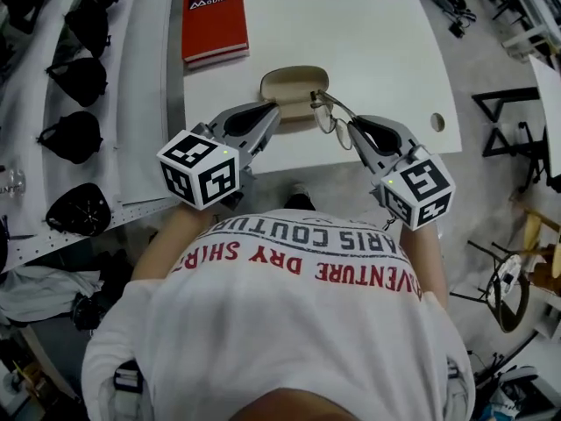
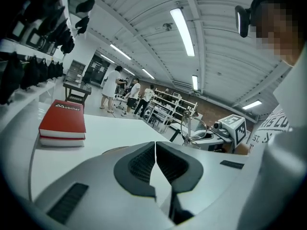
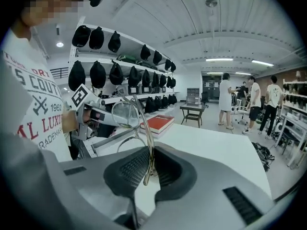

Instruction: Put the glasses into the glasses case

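Note:
An open beige glasses case (image 1: pixel 294 82) lies on the white table (image 1: pixel 386 60), near its front edge. My right gripper (image 1: pixel 352 130) is shut on the thin metal frame of the glasses (image 1: pixel 326 112), which hang just right of the case and a little above the table. In the right gripper view the frame (image 3: pixel 146 143) runs up between the pads to a round lens (image 3: pixel 125 115). My left gripper (image 1: pixel 268 110) sits at the case's front left edge, shut with nothing between its pads (image 2: pixel 144 164). From it, the glasses (image 2: pixel 195 128) show at the right.
A red book (image 1: pixel 214 20) lies at the table's far left corner. Shelves with several black caps (image 1: pixel 77 82) run along the left. A cable hole (image 1: pixel 437 122) is at the table's right edge. Black stands and chairs (image 1: pixel 513 125) crowd the floor to the right.

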Demonstrator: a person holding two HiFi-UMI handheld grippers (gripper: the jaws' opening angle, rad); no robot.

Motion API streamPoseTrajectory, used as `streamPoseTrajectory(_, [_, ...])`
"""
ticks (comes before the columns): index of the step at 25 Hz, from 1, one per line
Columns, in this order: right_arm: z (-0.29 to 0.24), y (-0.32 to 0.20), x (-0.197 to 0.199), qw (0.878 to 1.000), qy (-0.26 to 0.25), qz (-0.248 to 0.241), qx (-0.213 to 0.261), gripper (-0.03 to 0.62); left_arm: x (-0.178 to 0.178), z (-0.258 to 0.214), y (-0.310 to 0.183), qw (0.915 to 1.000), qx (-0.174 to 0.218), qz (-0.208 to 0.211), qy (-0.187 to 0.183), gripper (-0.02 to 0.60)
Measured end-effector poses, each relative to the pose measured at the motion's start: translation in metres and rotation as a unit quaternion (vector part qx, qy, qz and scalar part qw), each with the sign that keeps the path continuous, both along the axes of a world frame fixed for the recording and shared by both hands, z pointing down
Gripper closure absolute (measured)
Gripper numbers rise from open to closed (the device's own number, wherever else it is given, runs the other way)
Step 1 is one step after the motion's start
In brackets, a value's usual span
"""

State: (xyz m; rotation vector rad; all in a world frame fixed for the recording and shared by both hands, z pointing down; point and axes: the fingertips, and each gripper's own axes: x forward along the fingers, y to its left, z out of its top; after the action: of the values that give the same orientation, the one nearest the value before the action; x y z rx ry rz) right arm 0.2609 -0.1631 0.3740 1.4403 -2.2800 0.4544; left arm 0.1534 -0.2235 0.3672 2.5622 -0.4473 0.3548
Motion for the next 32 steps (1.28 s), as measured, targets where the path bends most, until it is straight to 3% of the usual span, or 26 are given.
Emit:
streamPoseTrajectory(16, [0.021,-0.077,-0.019,0.989,0.048,-0.137,-0.005,0.549,-0.027,0.02,-0.036,0.9916,-0.013,-0.128,-0.004,0.552])
streamPoseTrajectory(32, [0.096,-0.106,-0.034,0.969,0.108,-0.212,-0.068,0.549,-0.052,0.048,-0.049,0.981,-0.028,-0.192,-0.014,0.552])
